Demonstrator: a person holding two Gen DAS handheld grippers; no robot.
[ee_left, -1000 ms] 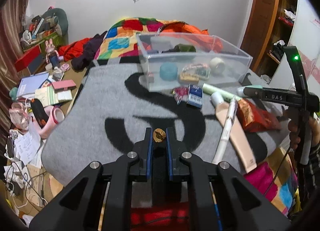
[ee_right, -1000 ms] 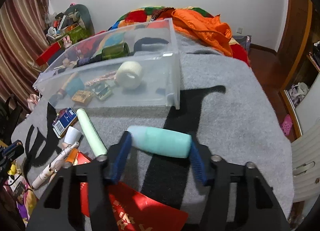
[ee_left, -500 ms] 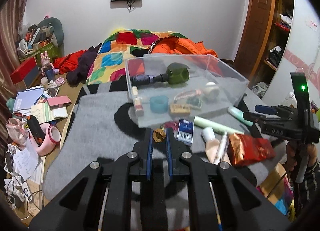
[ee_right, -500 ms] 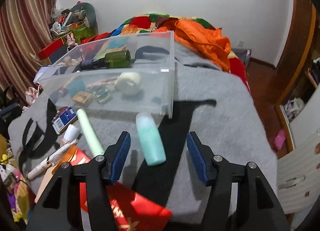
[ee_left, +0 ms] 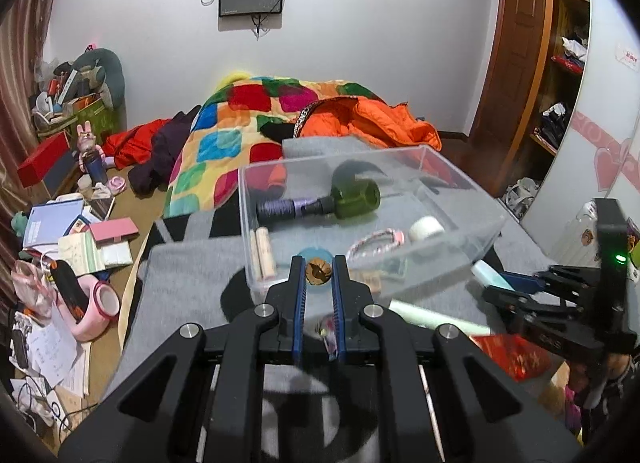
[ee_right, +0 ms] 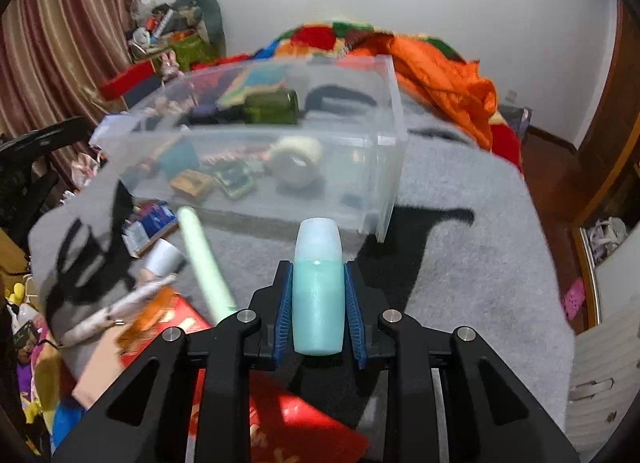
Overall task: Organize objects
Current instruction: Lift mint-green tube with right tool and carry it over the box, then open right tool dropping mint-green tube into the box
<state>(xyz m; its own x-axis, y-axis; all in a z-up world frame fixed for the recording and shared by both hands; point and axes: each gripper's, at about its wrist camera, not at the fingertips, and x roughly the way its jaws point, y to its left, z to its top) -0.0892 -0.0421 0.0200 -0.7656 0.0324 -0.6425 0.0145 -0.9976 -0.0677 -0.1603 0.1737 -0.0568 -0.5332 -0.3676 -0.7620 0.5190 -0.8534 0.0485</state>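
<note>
My left gripper (ee_left: 319,269) is shut on a small brown nut-like object (ee_left: 318,270), held raised in front of the near wall of the clear plastic bin (ee_left: 472,187). The bin holds a green bottle (ee_left: 352,195), a tape roll (ee_left: 426,227), a bracelet and small items. My right gripper (ee_right: 318,279) is shut on a teal bottle (ee_right: 318,295), its pale cap pointing toward the bin (ee_right: 384,143). The right gripper also shows at the right edge of the left wrist view (ee_left: 520,291).
On the grey blanket (ee_right: 460,263) lie a pale green tube (ee_right: 204,259), a blue box (ee_right: 152,223), a white tube (ee_right: 120,307) and a red packet (ee_right: 276,419). Cluttered floor items (ee_left: 80,247) lie left. An orange jacket (ee_left: 372,123) lies behind the bin.
My left gripper rose and moved toward the bin with the brown object. My right gripper, open around the teal bottle half a second ago, has shut on it.
</note>
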